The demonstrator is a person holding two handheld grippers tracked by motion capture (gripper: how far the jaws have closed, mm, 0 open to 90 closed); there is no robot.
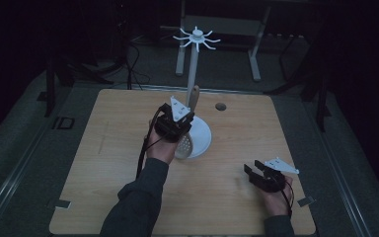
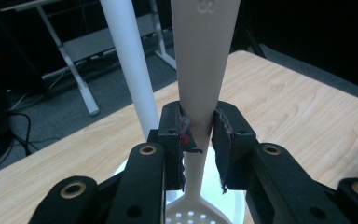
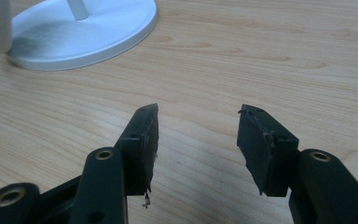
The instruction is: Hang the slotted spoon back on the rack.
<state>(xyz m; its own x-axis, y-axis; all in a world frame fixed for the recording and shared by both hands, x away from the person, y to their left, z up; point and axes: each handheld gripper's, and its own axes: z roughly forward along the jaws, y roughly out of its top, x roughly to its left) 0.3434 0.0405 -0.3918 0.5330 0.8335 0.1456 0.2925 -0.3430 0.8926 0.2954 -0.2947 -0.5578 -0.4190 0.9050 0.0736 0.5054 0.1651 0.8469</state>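
The left gripper (image 2: 199, 135) is clamping the narrow neck of a white plastic slotted spoon (image 2: 200, 70), its jaws closed firmly on the handle where it is tapering toward the perforated bowl; in the high view the spoon (image 1: 187, 143) is standing nearly upright, bowl downward, over the round white base (image 1: 202, 136) of a white utensil stand with a slim matte pole (image 1: 191, 69) and a crown of radiating hooks (image 1: 196, 37). The right gripper (image 3: 198, 135) is resting low over the pale wood-grain surface (image 3: 261, 56), its jaws standing wide apart and holding nothing, well apart from the stand. The spoon's handle is appearing smooth and widening upward, so the grip is sitting on a wedge: a likely fault is the handle sliding or pivoting between the worn, frayed pads (image 2: 220, 140) as the spoon is being lifted toward the hooks. A second risk is the spoon striking the pole, which is standing just beside it, and rocking the light stand; whether the handle's hanging hole is lining up with a hook cannot be told. The black jaws are looking rigid and bolted with brass-coloured rivets, while the surface is looking flat and lightly grained.
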